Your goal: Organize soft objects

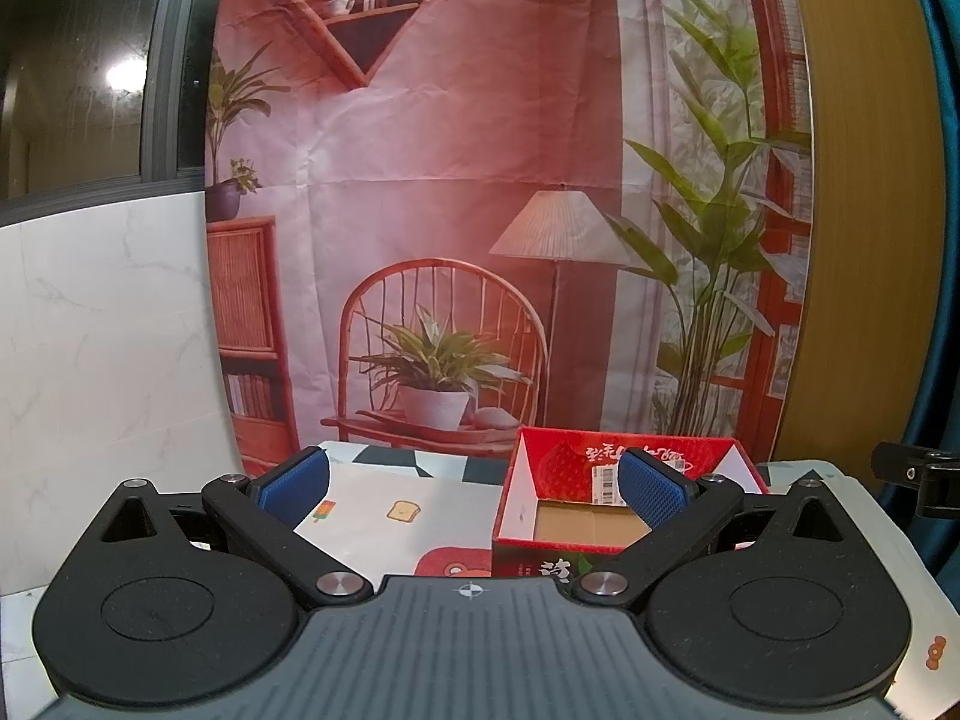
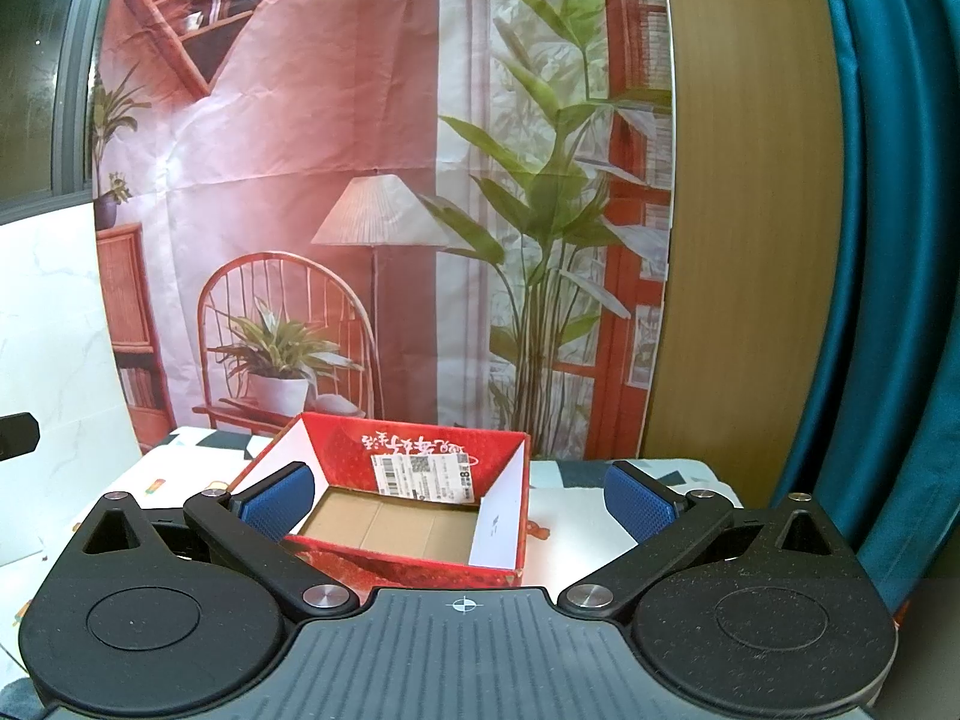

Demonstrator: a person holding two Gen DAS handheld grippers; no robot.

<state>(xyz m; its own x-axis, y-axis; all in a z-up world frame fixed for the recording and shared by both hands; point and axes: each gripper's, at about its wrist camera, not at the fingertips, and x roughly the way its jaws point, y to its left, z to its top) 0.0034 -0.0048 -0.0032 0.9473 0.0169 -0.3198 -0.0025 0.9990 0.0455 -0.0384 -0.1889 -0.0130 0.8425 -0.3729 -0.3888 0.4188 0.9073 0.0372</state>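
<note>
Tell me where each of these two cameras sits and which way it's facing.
Left wrist: on the left gripper, facing forward over the table; red box lies ahead to the right; own jaws open.
Right wrist: on the right gripper, looking into the empty red box between its open jaws.
Shared: the box, patterned tablecloth, printed backdrop.

A printed room scene hangs behind my tabletop.

Ahead of me a creased pink fabric backdrop (image 2: 288,138) shows a painted chair, lamp and plants. Left of it is a white marble-look panel (image 1: 102,348); right, a tan wooden board (image 2: 744,240) and a teal curtain (image 2: 888,276). A patterned white cloth (image 1: 372,510) covers the tabletop.
</note>
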